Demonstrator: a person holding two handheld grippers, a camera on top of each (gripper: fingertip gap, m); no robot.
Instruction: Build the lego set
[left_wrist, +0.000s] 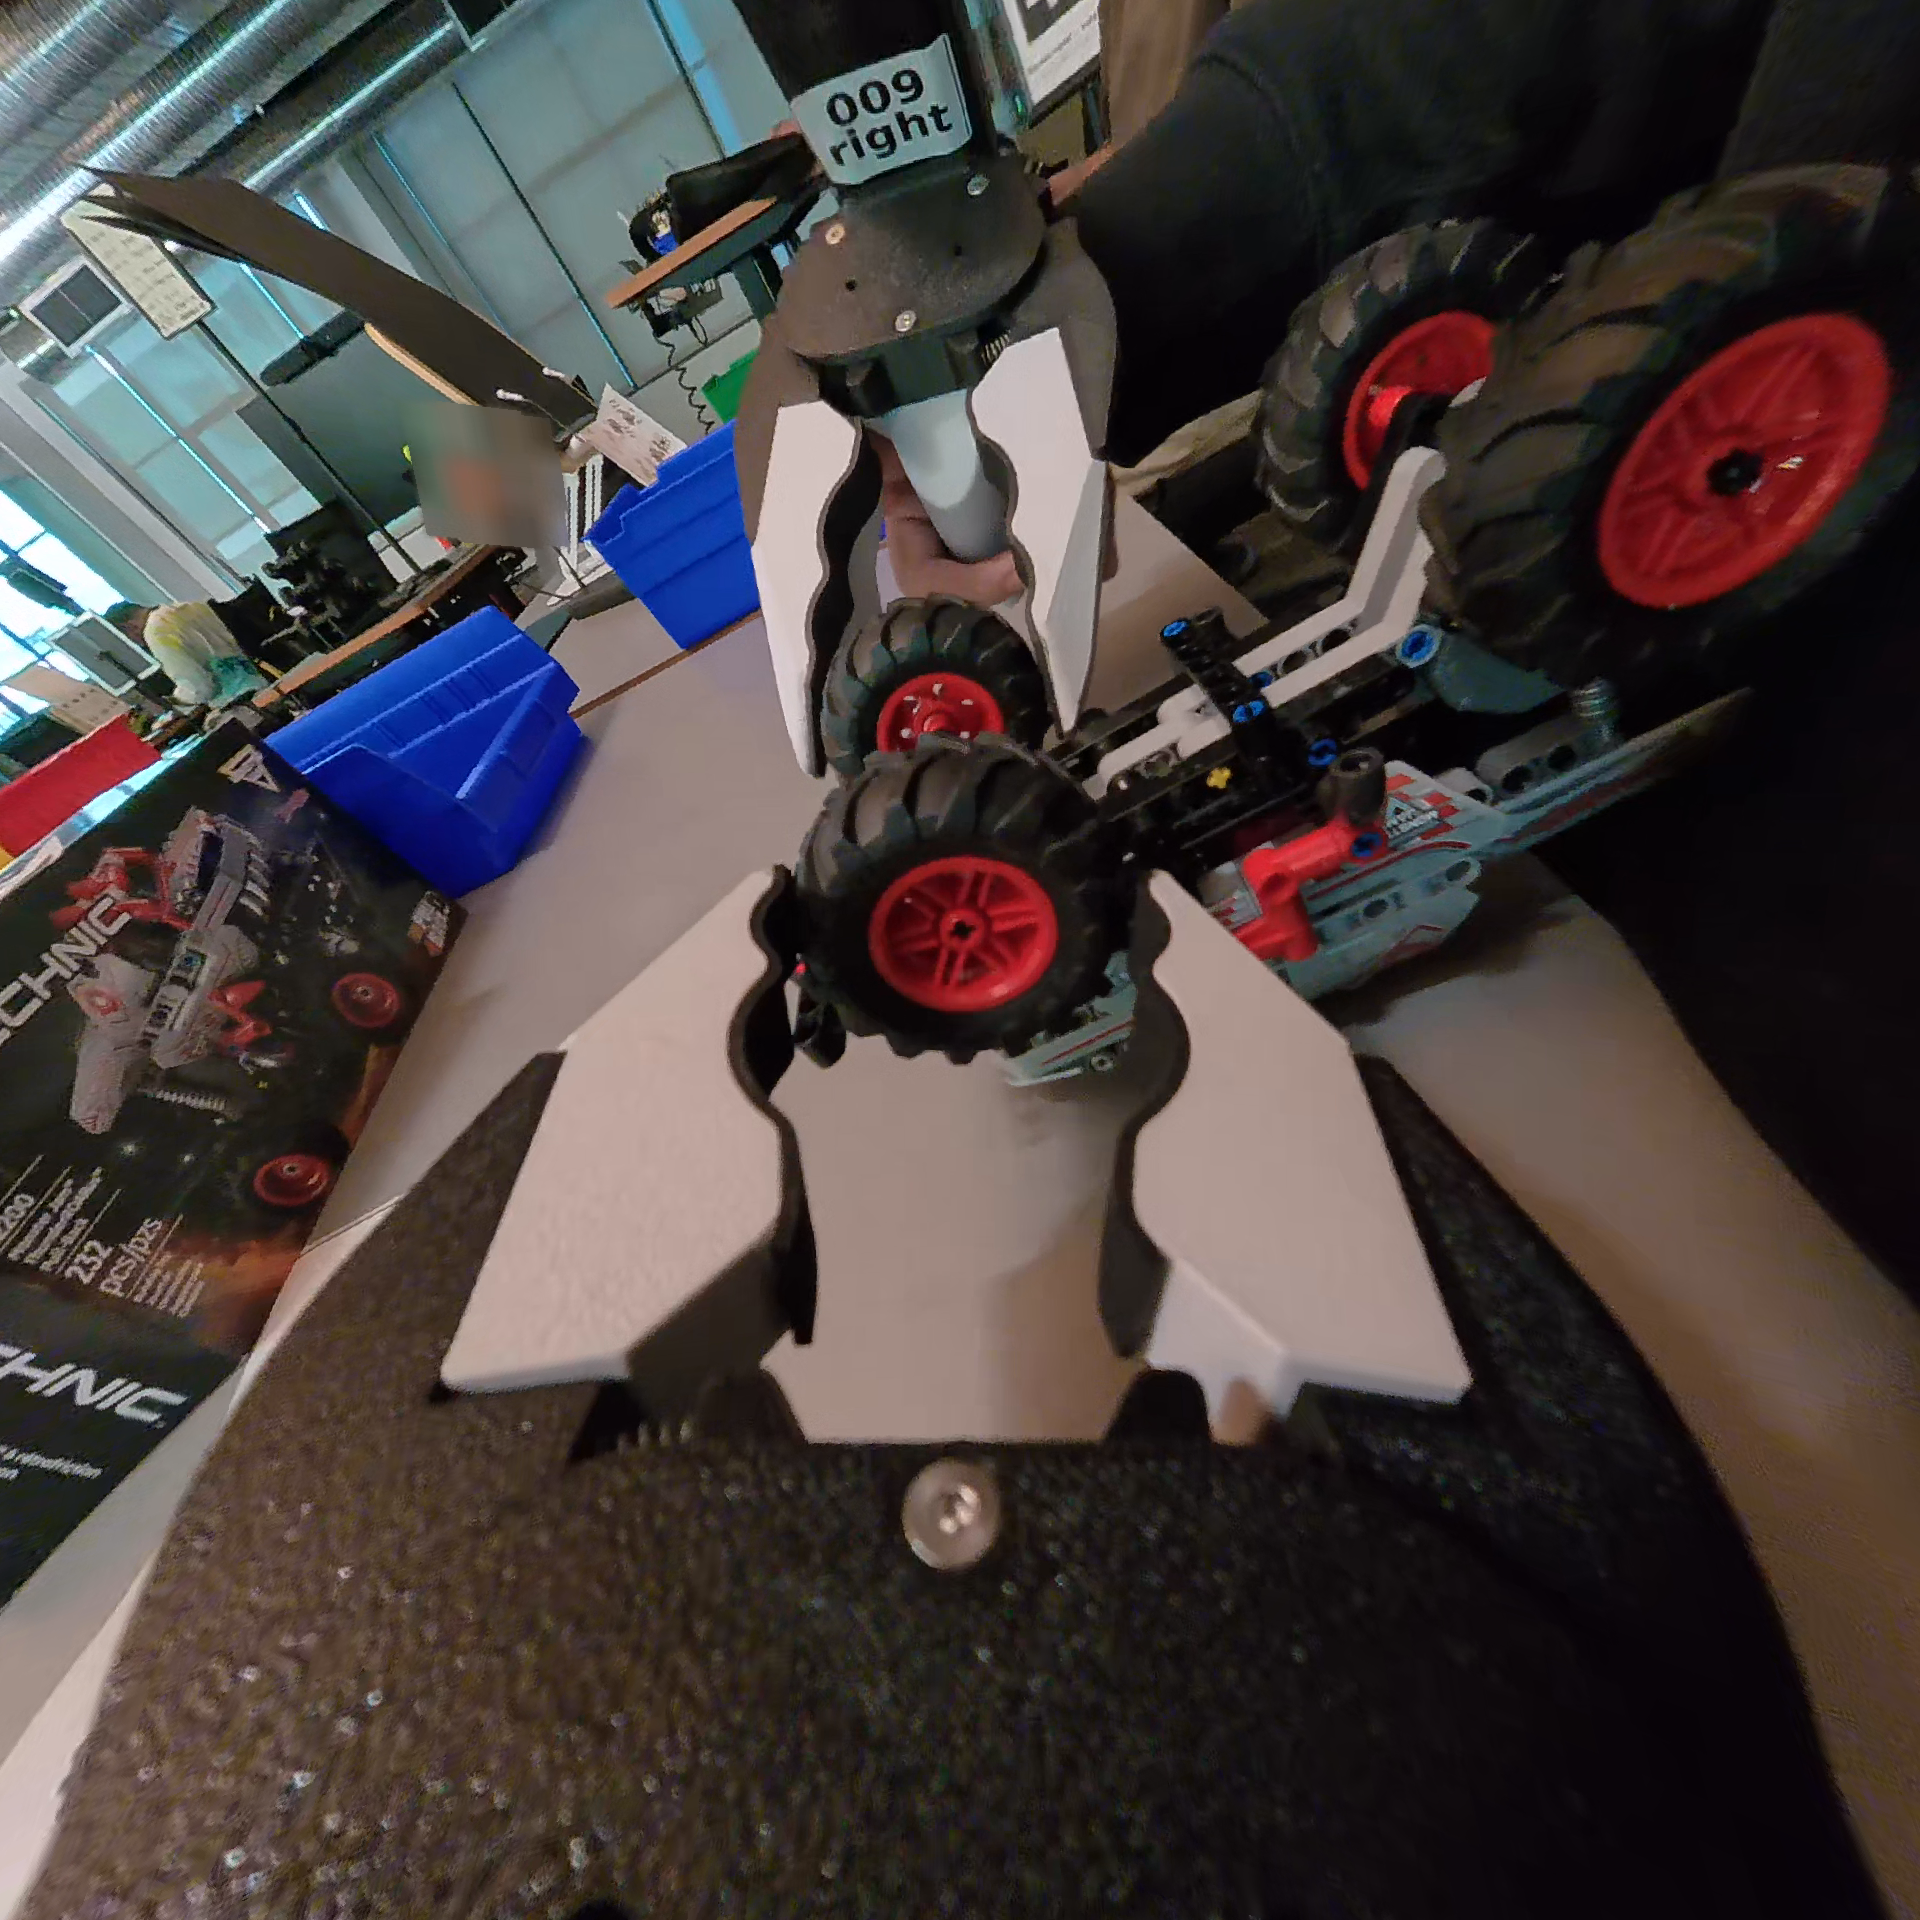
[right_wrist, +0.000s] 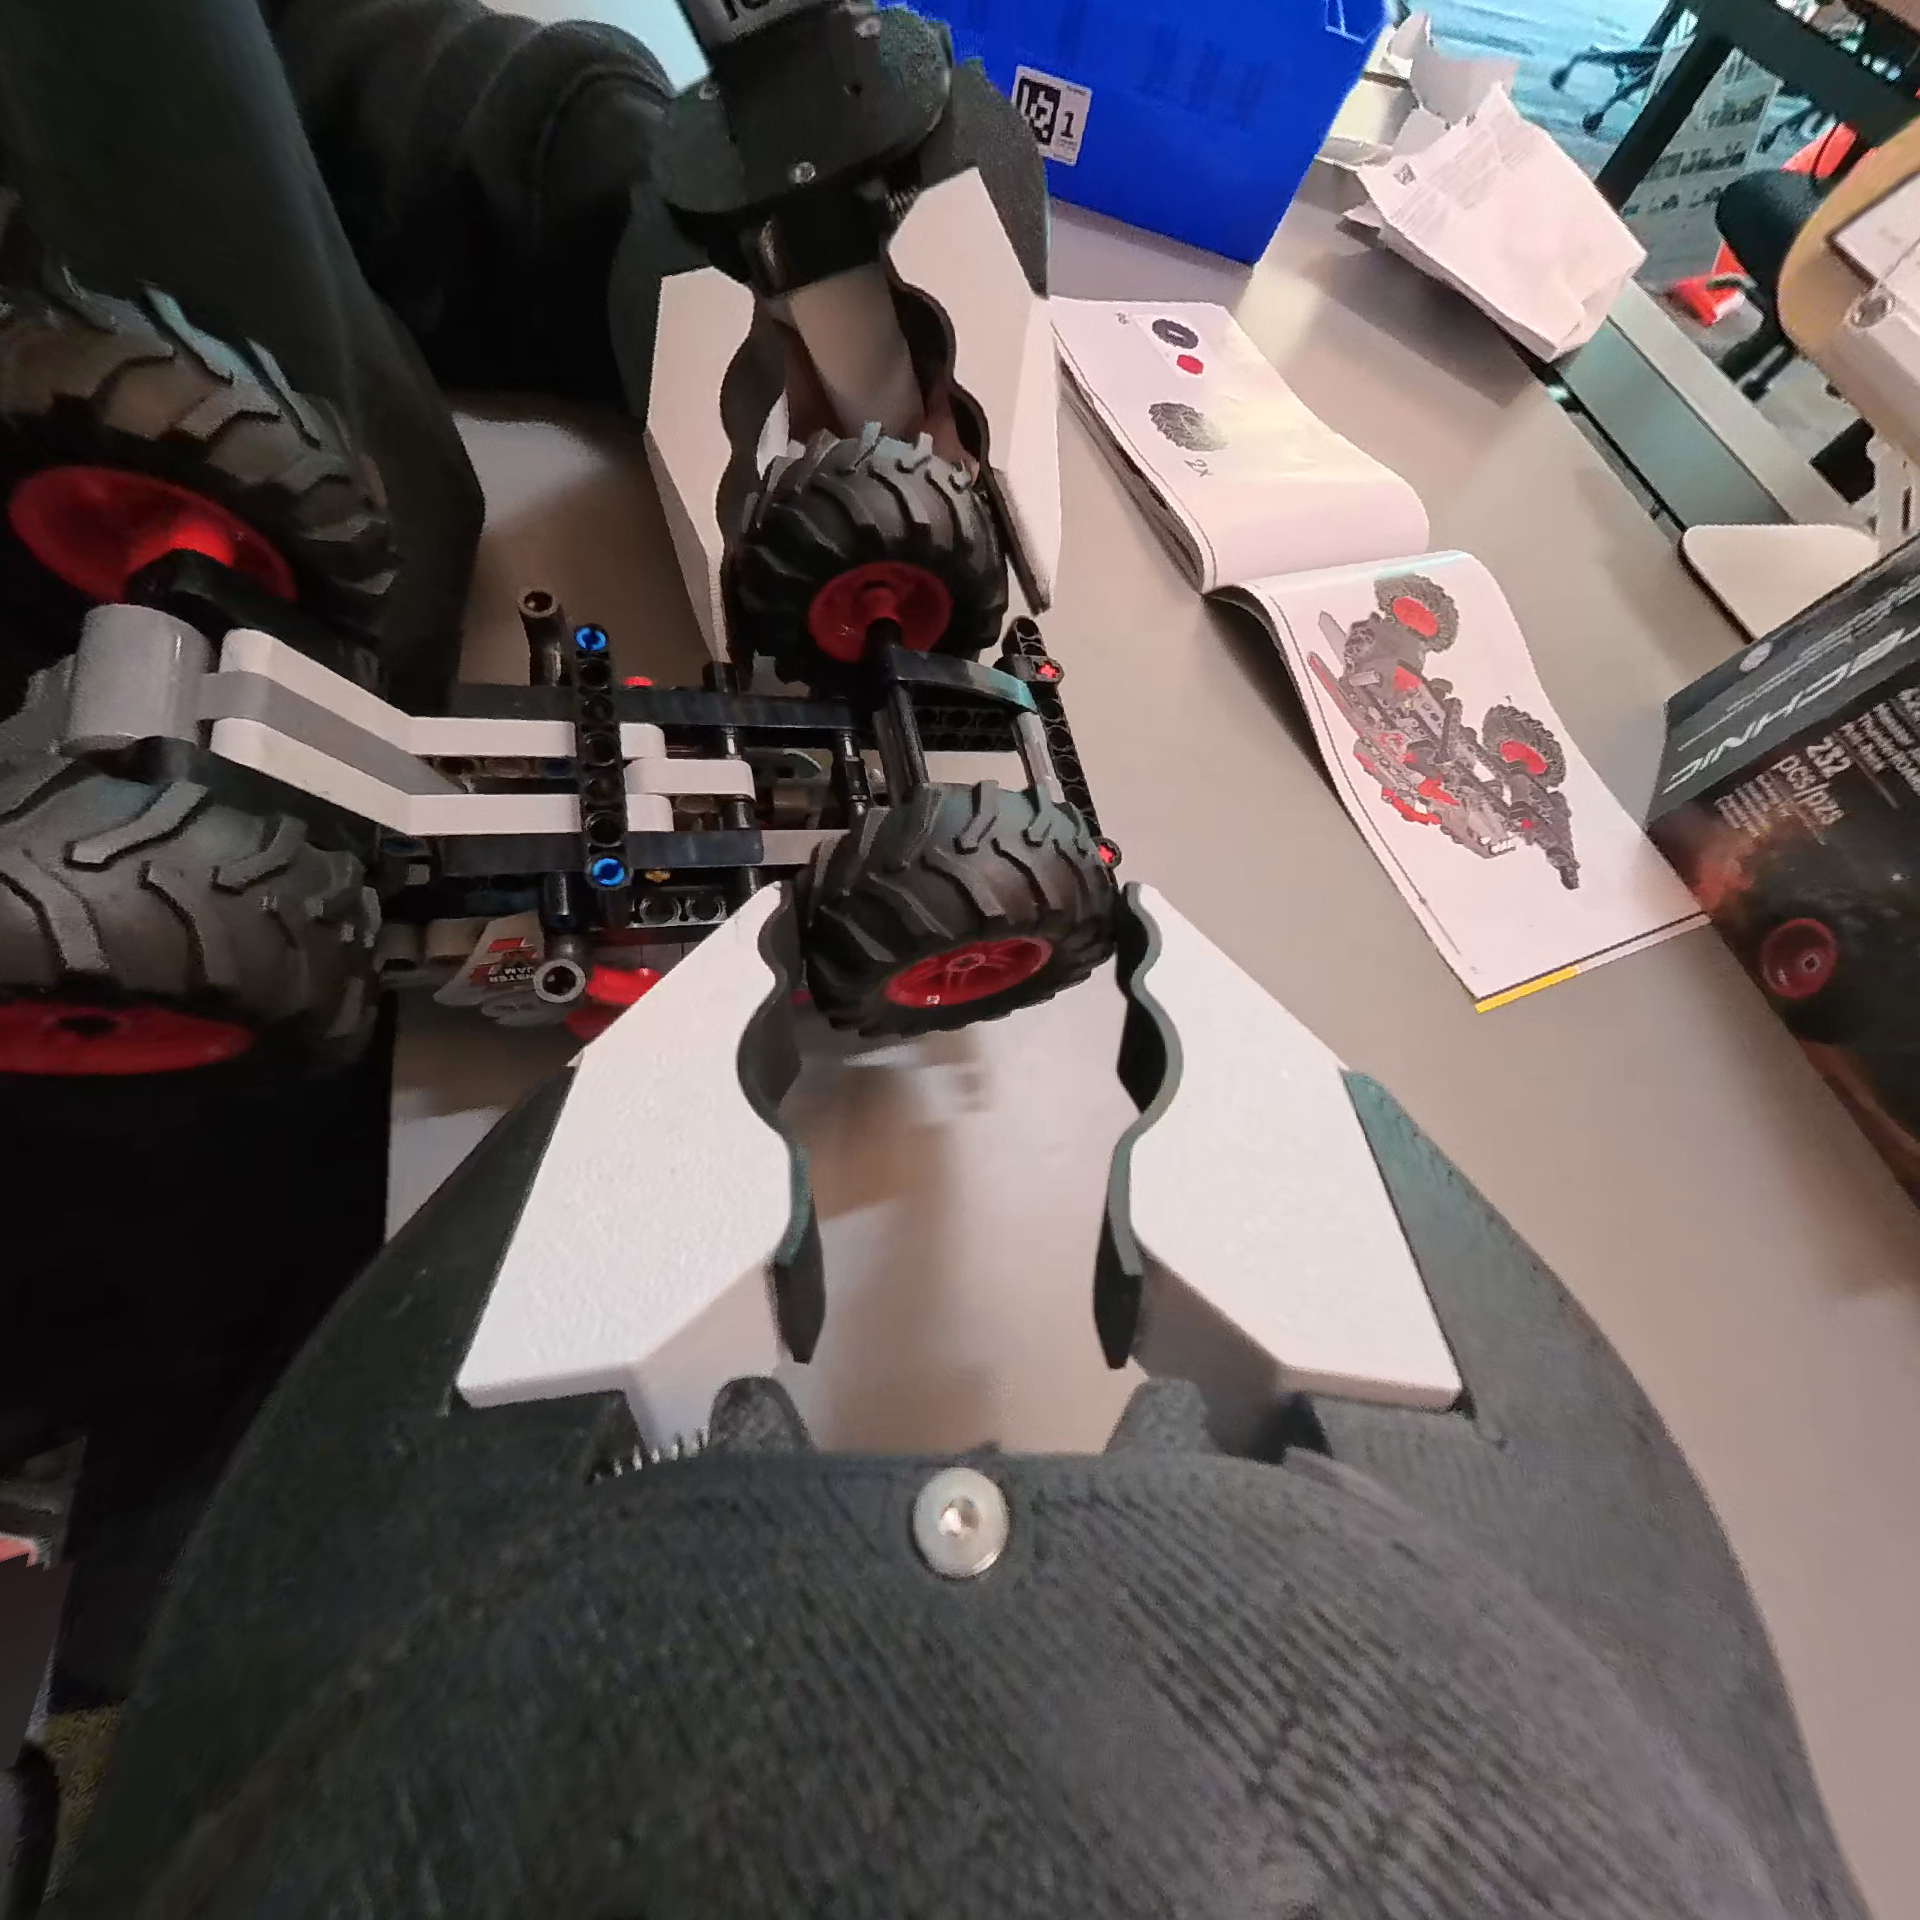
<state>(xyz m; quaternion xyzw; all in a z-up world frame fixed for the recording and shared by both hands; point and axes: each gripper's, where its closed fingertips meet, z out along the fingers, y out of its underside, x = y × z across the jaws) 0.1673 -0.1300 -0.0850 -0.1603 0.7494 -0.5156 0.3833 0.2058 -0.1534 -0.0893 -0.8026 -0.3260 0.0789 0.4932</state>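
The lego truck chassis (right_wrist: 623, 748), black and white beams with red hubs, lies tipped on the grey table (right_wrist: 1299, 1039). My left gripper (left_wrist: 961, 914) is shut on one small front wheel (left_wrist: 966, 935). My right gripper (right_wrist: 951, 925) is shut on the other small front wheel (right_wrist: 961, 966), on the same axle. The grippers face each other. The right gripper (left_wrist: 935, 727) shows at the top of the left wrist view, the left gripper (right_wrist: 868, 582) at the top of the right wrist view. Two large rear wheels (left_wrist: 1735, 457) (right_wrist: 156, 883) stick out at the truck's other end.
The set's box (left_wrist: 156, 1039) (right_wrist: 1818, 790) and an open instruction booklet (right_wrist: 1403, 727) lie on the table beside the truck. Blue bins (left_wrist: 436, 748) (right_wrist: 1174, 104) stand farther back. Loose papers (right_wrist: 1486, 208) lie behind the booklet. A person's dark sleeve (left_wrist: 1351, 208) is behind the truck. My hands' fingertips stand some 6 cm from each other.
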